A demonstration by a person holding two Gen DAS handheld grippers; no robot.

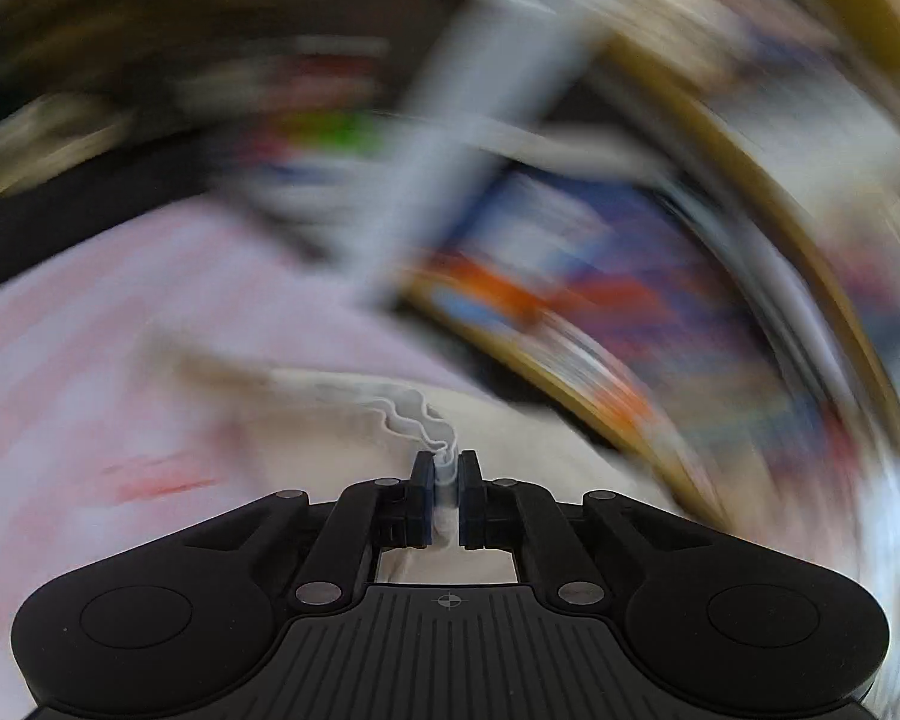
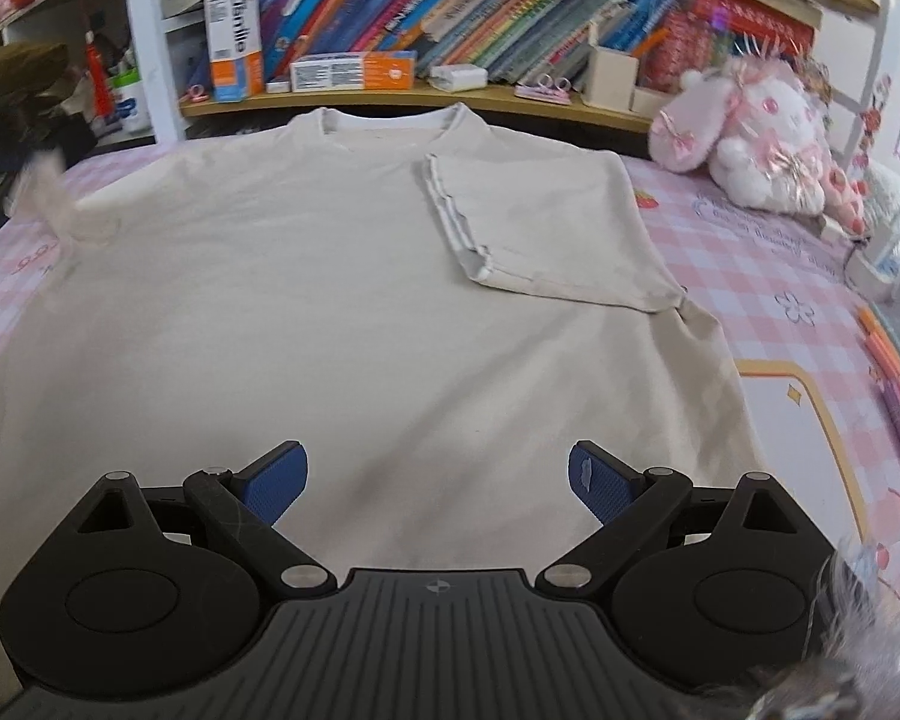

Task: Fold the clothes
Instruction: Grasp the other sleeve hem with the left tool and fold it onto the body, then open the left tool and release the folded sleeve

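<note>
A cream T-shirt [image 2: 306, 300] lies flat on the pink checked cover, collar [image 2: 390, 120] toward the bookshelf. Its right sleeve [image 2: 546, 228] is folded in over the chest. In the heavily blurred left wrist view, my left gripper [image 1: 447, 474] is shut on a crumpled hem of the shirt's cream cloth [image 1: 414, 420], which runs up from between the pads. At the left edge of the right wrist view, the left sleeve [image 2: 60, 204] looks blurred and lifted. My right gripper [image 2: 438, 480] hovers open above the shirt's lower half, with nothing between its blue pads.
A low shelf with leaning books [image 2: 450, 6] and boxes [image 2: 234, 42] runs behind the shirt. A pink plush toy [image 2: 750, 132] sits at the right. Pens and markers [image 2: 888, 360] lie on the cover [image 2: 780, 276] near the right edge.
</note>
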